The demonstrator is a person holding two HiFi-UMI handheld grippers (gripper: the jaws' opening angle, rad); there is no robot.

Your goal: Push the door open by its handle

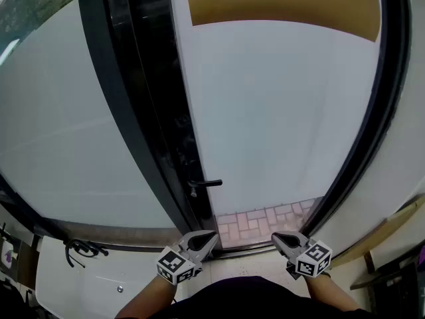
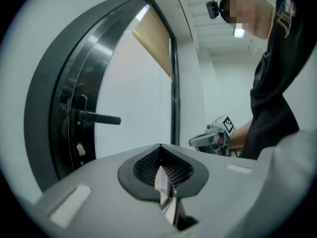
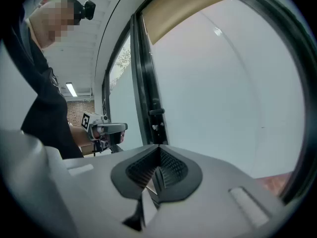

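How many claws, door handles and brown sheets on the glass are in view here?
claws: 2 (left claw, right claw, both shut)
handle: 1
brown sheet: 1
Total: 4

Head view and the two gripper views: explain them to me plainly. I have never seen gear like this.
There is no robot here. A person holds a grey two-jaw tool in each hand. The head view comes from a camera on the person's head, looking down. It shows the left gripper and the right gripper in front of a black-framed frosted glass door. Each gripper view comes from a camera on that tool, looking along its own jaws. Both pairs of jaws are closed and hold nothing. The black lever handle sits at the door's left edge in the head view, and neither gripper touches it.
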